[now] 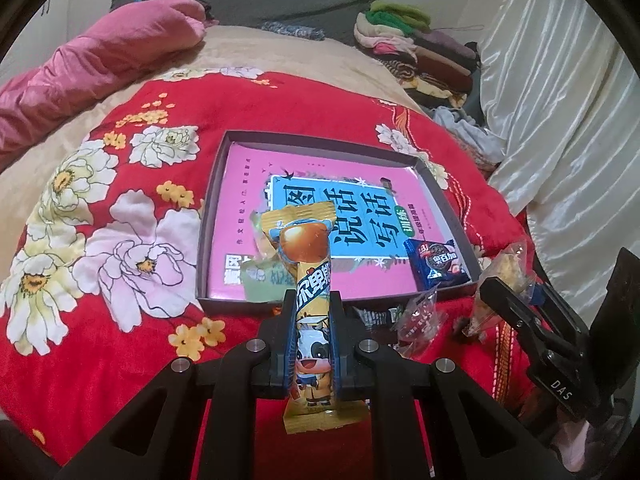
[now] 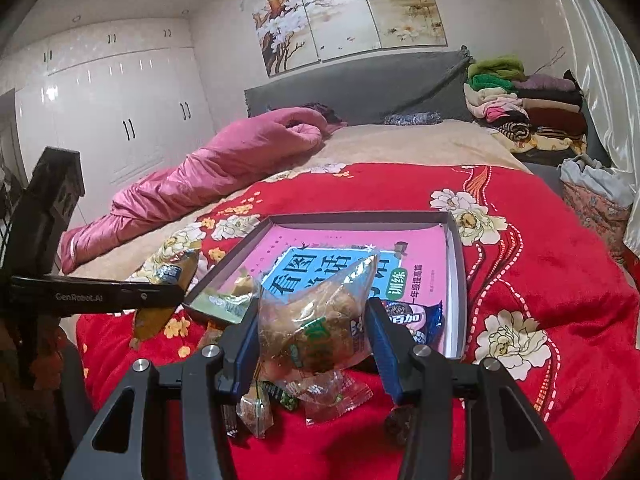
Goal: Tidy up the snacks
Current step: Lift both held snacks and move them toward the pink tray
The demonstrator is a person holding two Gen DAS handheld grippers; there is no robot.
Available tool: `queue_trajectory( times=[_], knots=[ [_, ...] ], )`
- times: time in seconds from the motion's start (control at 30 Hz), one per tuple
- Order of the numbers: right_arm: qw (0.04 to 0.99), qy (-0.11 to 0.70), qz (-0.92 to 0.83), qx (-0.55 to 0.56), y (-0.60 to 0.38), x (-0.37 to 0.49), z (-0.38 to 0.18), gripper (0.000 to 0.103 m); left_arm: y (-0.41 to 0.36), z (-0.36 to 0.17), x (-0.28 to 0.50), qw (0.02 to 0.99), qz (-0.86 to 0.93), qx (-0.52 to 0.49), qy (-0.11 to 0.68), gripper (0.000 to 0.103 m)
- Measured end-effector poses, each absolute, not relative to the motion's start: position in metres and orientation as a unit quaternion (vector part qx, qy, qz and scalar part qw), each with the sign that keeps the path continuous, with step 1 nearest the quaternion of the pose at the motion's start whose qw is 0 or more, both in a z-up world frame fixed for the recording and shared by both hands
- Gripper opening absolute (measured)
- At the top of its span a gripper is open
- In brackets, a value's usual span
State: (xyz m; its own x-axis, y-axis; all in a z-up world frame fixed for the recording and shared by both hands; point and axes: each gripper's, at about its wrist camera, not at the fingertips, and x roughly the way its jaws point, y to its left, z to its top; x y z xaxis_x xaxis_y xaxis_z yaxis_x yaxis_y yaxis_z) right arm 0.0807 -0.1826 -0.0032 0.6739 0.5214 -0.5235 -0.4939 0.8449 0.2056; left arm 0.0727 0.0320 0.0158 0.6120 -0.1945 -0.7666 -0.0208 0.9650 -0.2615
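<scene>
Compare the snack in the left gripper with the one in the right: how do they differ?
The yellow snack stick in the left gripper is long, narrow and opaque, with a cartoon cow print; the clear pastry bag in the right gripper is wide, puffy and see-through, showing brown contents. The yellow snack stick points straight out between the fingers; the clear pastry bag bulges above them. Both are clamped, held near the front of the box.

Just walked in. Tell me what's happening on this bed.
A person with two handheld grippers is sorting snacks into a shallow box on the red floral blanket. The left gripper grips a yellow cartoon-cow snack stick; the right gripper grips a clear-wrapped pastry. A blue cookie packet already lies inside; more wrapped snacks wait outside.
</scene>
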Motion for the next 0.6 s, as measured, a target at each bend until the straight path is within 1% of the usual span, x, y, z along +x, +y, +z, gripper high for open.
queue_trajectory(
  times=[0.6],
  knots=[
    [0.916,0.287,0.274,0.047,-0.19,0.093,-0.001,0.05,0.014,0.017,0.09,0.891,-0.06,-0.113,0.435,0.014]
  ],
)
